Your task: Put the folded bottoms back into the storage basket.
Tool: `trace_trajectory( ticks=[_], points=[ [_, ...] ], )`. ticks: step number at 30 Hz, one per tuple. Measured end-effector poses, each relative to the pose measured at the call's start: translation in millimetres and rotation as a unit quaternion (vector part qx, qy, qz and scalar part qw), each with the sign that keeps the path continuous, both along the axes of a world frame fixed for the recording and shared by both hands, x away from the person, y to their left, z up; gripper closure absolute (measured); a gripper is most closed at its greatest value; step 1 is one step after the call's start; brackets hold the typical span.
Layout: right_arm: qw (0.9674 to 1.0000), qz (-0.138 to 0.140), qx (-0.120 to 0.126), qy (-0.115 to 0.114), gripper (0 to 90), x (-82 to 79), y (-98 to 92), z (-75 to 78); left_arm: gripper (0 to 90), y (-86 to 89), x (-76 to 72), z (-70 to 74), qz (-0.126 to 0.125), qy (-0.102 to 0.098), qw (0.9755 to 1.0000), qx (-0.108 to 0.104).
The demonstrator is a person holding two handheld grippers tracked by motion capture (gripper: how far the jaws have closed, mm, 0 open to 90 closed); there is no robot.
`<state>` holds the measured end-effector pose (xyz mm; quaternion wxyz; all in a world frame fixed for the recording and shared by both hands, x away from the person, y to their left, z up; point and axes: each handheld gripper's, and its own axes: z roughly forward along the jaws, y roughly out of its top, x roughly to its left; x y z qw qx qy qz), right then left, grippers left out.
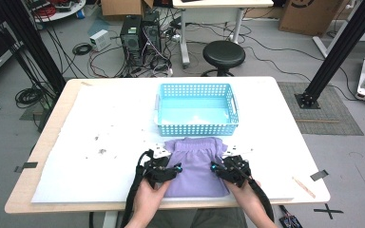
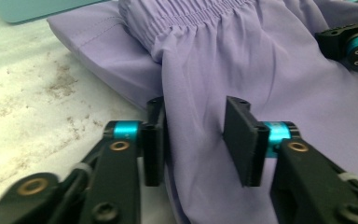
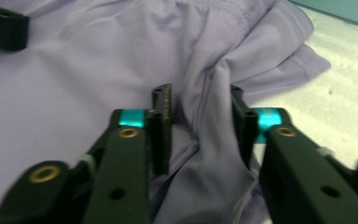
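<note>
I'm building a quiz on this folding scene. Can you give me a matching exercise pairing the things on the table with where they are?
Things:
1. blue basket
2. purple shorts
3. left gripper
4. right gripper

Places:
A. at the garment's left edge
B. at the far middle of the table, beyond the garment
C. at the garment's right edge, fabric bunched between its jaws
D. flat on the white sheet, near the person

Pairs: 1-B, 2-D, 3-A, 4-C

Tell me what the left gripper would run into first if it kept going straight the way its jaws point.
Likely more of the purple shorts: the left gripper already straddles their side edge, and the gathered waistband lies ahead. Depth is unclear, so the right gripper farther across probably sits off that line.
</note>
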<state>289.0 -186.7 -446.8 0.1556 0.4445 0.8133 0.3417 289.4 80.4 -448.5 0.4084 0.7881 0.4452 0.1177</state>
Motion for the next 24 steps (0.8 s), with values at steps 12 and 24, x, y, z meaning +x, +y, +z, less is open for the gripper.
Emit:
trace_trajectory(
  ticks=[12, 24],
  points=[
    [0.9994, 0.024, 0.023, -0.006, 84.8, 0.2, -3.7, 3.8, 83.5, 5.6, 8.2, 3.6, -0.044, 0.013, 0.9987, -0.021],
    [0.9981, 0.023, 0.048, -0.031, 85.2, -5.0, -10.3, 15.7, 84.5, 7.7, 3.2, 17.2, -0.055, -0.015, 0.9977, -0.036]
  ],
)
